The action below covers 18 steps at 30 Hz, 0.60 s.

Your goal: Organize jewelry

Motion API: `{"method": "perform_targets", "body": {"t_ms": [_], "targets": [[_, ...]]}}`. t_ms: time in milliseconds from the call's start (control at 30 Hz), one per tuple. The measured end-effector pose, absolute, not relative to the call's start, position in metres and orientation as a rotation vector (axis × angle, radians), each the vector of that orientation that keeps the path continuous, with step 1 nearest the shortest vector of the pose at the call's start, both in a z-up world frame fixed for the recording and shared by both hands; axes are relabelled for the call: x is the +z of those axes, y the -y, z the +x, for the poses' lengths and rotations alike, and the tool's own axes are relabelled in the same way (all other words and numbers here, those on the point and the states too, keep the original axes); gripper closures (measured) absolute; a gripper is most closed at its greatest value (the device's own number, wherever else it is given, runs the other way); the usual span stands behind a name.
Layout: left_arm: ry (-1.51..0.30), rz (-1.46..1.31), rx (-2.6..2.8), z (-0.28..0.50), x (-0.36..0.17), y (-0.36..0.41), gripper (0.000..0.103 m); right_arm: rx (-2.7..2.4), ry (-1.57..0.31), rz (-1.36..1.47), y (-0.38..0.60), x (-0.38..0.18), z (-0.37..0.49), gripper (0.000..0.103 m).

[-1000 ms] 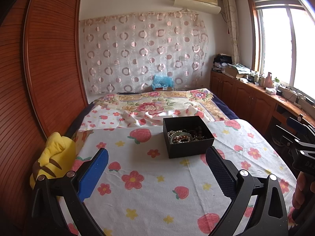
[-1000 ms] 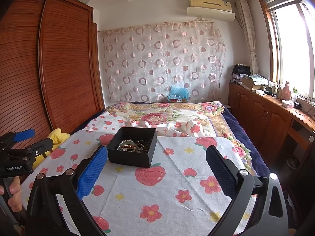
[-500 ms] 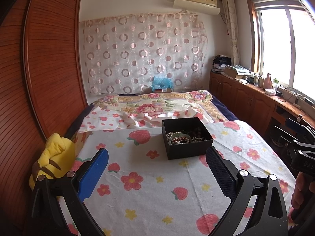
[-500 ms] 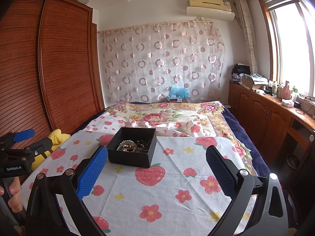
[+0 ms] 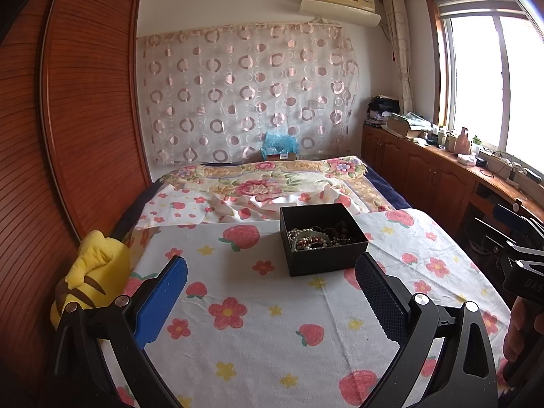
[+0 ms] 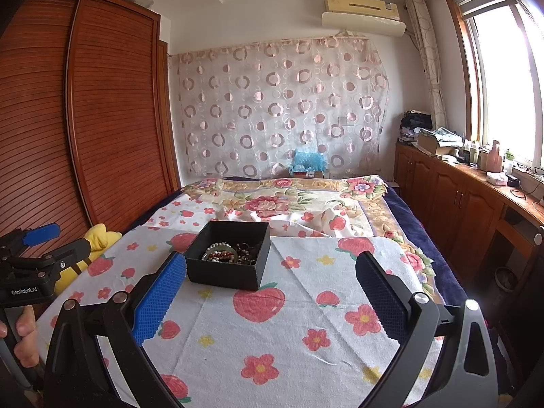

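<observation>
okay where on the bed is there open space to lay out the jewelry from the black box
Bare cloth lies between the black box and both open grippers, left gripper and right gripper. More lies left of the box toward the yellow plush, and right of it toward the bed edge. Behind the box, the rumpled floral blanket is uneven. The jewelry crowds only the box.

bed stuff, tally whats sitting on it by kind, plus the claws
black jewelry box: 1
heap of beaded jewelry in the box, pieces too tangled to count: 1
yellow plush toy at the bed's left edge: 1
claws, left claw and right claw, both open and empty: 2
total: 5
</observation>
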<state>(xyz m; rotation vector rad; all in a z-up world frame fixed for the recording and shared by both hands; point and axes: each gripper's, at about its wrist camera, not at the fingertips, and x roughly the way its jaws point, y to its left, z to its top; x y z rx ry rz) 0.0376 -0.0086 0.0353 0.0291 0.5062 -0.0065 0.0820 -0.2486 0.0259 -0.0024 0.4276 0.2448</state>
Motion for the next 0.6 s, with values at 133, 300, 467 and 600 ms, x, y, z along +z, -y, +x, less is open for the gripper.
{"method": "perform_targets", "body": {"t_ms": [133,300,467,600], "targets": [[-0.506,0.029,-0.007,0.0373,0.0354,0.009,0.007,0.244,-0.428,-0.002,0.2489,0.0255,0.0822,0.002],[-0.505,0.03,-0.006,0.0371,0.0351,0.0092,0.007,0.244,-0.427,-0.001,0.2486,0.0256,0.0819,0.002],[-0.505,0.03,-0.006,0.0367,0.0342,0.0085,0.007,0.244,-0.43,-0.001,0.2487,0.025,0.0822,0.002],[-0.507,0.035,-0.005,0.0369,0.0334,0.0086,0.007,0.244,-0.428,-0.002,0.249,0.0256,0.0817,0.002]]}}
